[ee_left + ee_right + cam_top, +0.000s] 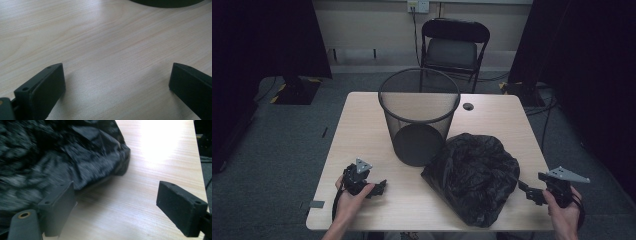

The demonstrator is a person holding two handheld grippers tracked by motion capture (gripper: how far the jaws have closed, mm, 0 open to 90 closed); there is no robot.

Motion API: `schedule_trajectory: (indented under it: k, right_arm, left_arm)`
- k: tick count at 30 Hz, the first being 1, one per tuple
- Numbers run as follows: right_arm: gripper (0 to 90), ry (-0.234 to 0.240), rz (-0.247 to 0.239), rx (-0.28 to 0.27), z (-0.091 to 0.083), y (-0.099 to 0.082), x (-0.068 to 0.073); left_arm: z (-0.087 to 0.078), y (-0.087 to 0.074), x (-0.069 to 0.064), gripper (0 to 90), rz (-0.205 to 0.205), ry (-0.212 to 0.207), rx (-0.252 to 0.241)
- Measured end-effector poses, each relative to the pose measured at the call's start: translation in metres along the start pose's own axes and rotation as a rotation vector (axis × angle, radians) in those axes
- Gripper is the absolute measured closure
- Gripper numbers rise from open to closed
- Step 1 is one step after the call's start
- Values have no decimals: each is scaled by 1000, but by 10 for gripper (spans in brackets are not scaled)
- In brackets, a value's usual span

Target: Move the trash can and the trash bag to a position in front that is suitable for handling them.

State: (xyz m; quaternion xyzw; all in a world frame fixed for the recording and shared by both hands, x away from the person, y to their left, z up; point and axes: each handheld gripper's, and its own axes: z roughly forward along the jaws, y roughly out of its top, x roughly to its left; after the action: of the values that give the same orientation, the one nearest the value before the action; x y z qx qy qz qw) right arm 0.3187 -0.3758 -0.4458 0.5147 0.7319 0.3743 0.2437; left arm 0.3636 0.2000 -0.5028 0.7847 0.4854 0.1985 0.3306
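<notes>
A black mesh wastebasket [419, 112] stands upright in the middle of the light wooden table [492, 117]. To its right lies a crumpled black plastic bag [472, 175], also seen up close as a dark heap [50, 152]. My left gripper [382, 187] rests low over the table's front left, held in a hand, its jaws wide apart and empty [116, 85]; the basket's base [165, 2] lies just ahead of it. My right gripper [524, 189] hovers at the bag's right edge, open [117, 205], with its left jaw close beside the bag.
A black folding chair [452, 47] stands behind the table. Dark curtains and cables [539, 97] flank both far corners. A round cable hole [468, 106] sits in the tabletop right of the basket. Bare tabletop lies at the front left.
</notes>
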Motion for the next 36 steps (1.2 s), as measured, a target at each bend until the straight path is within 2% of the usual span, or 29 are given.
schedule_trajectory:
  k: [4,10,12,16,19,25,27,31,33,36]
  right_arm:
    - [143,28,-26,-54,-6,8,12]
    - [144,160,-92,-71,-1,24,43]
    - [144,190,-130,-71,2,31,54]
    - [153,227,-180,-70,10,43,71]
    - [154,251,-198,-66,18,50,79]
    - [163,293,-205,-71,35,67,91]
    - [163,303,-226,-71,43,72,97]
    - [135,318,-255,-40,61,79,110]
    - [133,320,-278,-3,73,79,114]
    - [132,323,-284,48,92,76,118]
  left_arm:
    - [0,0,0,0,1,0,-1]
    - [0,0,0,3,8,-1,0]
    - [0,0,-1,3,7,-2,-1]
    - [0,0,-1,3,6,-3,-2]
    - [-1,-1,-2,3,8,-6,-2]
    - [-1,-1,-2,3,12,-6,2]
    - [-1,-1,-2,3,13,-7,2]
    - [-1,-1,-2,3,13,-7,2]
    - [-1,-1,-2,3,14,-9,1]
    - [-1,-1,-2,3,17,-11,2]
